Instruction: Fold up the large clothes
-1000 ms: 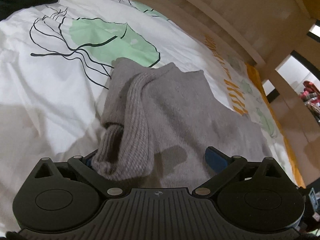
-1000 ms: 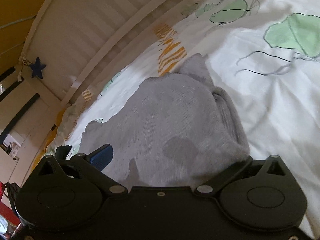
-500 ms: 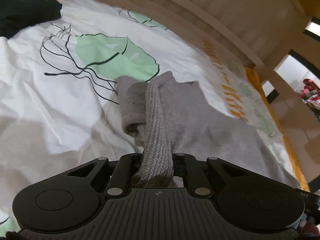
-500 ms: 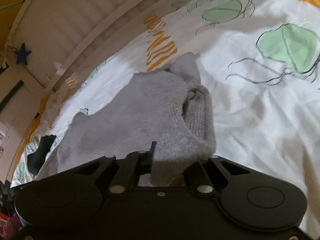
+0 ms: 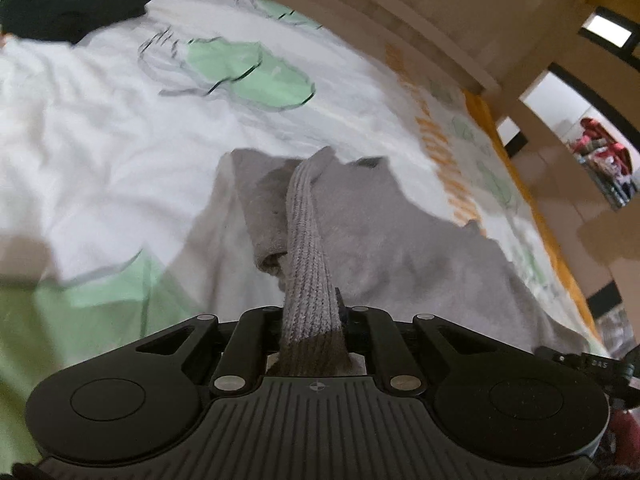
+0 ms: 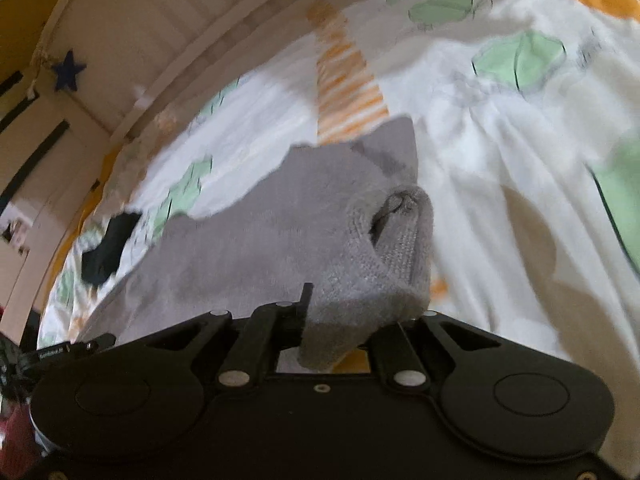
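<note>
Grey sweater [image 5: 384, 232] on printed bedsheet [image 5: 100, 128], ribbed edge pinched in both closed claws, left claw [image 5: 314, 320] and right claw [image 6: 340, 320]; black garment [image 5: 72, 8] beyond.

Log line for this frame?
left claw: shut on grey sweater | right claw: shut on grey sweater | bedspread: underneath

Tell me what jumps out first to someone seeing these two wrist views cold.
The grey sweater dominates both views, lying on a white bedspread printed with green shapes. The left gripper is shut on a ribbed band of it, drawn up taut from the bed, and the right gripper is shut on another knitted edge. A black garment lies at the far left corner of the bed in the left view.
</note>
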The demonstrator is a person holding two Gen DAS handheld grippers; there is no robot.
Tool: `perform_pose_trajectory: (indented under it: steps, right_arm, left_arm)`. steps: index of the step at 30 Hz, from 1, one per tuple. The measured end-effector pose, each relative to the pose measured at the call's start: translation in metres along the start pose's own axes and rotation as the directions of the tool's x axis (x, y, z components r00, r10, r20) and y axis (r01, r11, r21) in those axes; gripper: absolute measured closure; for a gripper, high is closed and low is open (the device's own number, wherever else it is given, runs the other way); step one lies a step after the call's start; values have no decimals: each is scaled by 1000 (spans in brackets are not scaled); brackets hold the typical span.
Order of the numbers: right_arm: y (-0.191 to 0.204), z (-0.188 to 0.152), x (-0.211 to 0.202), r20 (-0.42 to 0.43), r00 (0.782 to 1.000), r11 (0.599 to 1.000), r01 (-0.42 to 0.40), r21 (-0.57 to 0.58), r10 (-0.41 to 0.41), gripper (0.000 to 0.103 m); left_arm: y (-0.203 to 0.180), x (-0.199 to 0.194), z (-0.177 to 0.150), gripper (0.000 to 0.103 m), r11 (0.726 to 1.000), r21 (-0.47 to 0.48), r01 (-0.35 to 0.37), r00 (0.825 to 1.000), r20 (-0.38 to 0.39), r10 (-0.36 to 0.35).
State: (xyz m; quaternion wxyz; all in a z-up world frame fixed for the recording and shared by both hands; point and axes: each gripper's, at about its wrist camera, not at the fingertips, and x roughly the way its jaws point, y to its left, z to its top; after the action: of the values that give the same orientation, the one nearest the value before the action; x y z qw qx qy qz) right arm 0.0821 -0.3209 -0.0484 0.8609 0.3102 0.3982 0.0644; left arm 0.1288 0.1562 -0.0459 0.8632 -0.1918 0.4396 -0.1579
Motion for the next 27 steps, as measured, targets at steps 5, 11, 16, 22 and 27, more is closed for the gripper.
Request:
perform_pose_trajectory:
  steps: [5,11,16,22,27]
  right_arm:
    - [-13,-24,3,-101,992,997,80,5,-79,75]
    - [-22,-29,-11,-80,991,994,105,24,-103,46]
    - [-13,-33,-37,-26,997,997,75,22,-74,22]
    - [8,-19,-65,127,990,992,80,-100,-67,8]
    - [28,1,-59,185,982,974,65,-216,-24,7]
  left_arm:
    - [12,17,-12,72,981,61,-187,981,-34,189]
    - [11,3,-14,61,972,47,-228,972,74,225]
    - [-3,-29,-15,55,981,1,-194,960,207,190]
    - [-58,-35,-12,40,971,174,-164,964,236,120]
    - [-100,-15,-9,34,961,254,-110,973,224,52]
